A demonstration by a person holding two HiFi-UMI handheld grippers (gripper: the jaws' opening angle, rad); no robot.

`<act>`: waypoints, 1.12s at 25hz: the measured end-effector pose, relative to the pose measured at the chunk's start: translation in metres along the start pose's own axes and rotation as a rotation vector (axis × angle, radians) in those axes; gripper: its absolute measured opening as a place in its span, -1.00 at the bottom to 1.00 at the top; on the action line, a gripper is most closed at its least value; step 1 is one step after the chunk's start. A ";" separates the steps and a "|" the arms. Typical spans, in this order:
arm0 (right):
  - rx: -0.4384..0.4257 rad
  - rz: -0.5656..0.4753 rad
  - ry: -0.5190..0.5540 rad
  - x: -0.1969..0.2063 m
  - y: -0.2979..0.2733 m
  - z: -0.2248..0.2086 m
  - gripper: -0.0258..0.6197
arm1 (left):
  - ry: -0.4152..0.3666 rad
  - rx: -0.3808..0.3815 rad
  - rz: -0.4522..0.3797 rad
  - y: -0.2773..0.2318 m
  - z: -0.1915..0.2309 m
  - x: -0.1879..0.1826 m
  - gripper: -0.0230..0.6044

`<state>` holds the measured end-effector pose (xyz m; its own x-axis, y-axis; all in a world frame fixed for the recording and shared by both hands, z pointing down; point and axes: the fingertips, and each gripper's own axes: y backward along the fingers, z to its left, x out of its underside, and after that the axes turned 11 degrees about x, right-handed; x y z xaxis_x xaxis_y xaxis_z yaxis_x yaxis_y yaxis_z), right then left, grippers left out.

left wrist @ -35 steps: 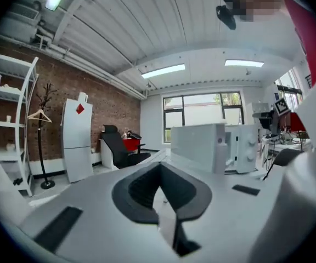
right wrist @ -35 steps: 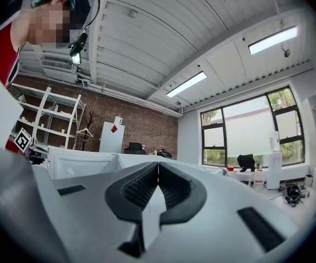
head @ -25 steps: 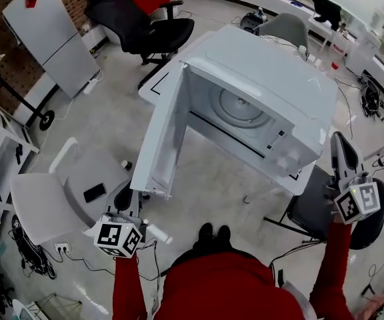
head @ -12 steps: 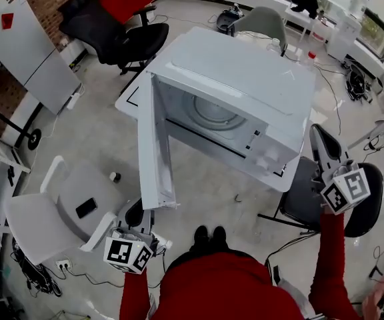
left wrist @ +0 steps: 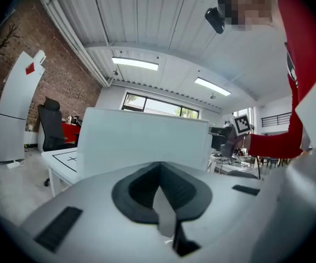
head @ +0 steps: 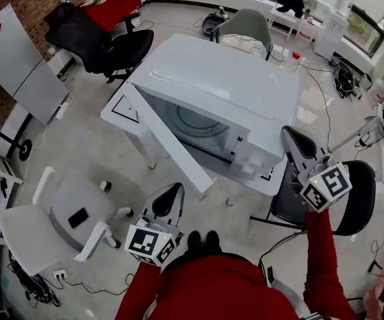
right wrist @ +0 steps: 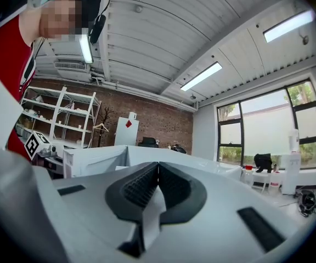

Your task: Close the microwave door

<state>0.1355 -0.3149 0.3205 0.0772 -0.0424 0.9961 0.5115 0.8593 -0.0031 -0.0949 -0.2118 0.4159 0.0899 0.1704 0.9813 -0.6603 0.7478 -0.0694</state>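
White and glossy, the microwave [head: 225, 79] sits on the counter [head: 120, 107] with its door [head: 165, 139] swung partly out toward us, hinged at the front left corner. We judge the door to be a stiff, fairly light panel that turns freely on its hinge. Its smooth face gives nothing to pinch, so a flat push near the free edge, far from the hinge, seems best, eased at the end to avoid a slam. Our left hand-held gripper [head: 171, 193] has its jaws pressed together on nothing, close to that free edge; we cannot tell whether it touches. The right hand-held gripper [head: 291, 137], jaws likewise together and empty, hangs beside the microwave's right corner.
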 end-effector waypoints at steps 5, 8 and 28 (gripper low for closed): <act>-0.015 -0.006 -0.068 0.002 -0.005 0.004 -0.88 | 0.009 -0.017 -0.023 -0.030 0.007 -0.011 -0.90; -0.009 -0.027 -0.129 0.002 -0.005 0.001 -0.88 | 0.013 -0.019 -0.025 -0.049 0.011 -0.014 -0.90; -0.023 -0.041 -0.156 0.000 -0.004 0.001 -0.88 | 0.076 0.066 0.064 -0.127 -0.019 -0.004 -0.90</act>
<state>0.1322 -0.3177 0.3203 -0.0767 0.0039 0.9970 0.5314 0.8463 0.0376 0.0031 -0.2955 0.4178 0.1005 0.2666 0.9586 -0.7140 0.6903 -0.1171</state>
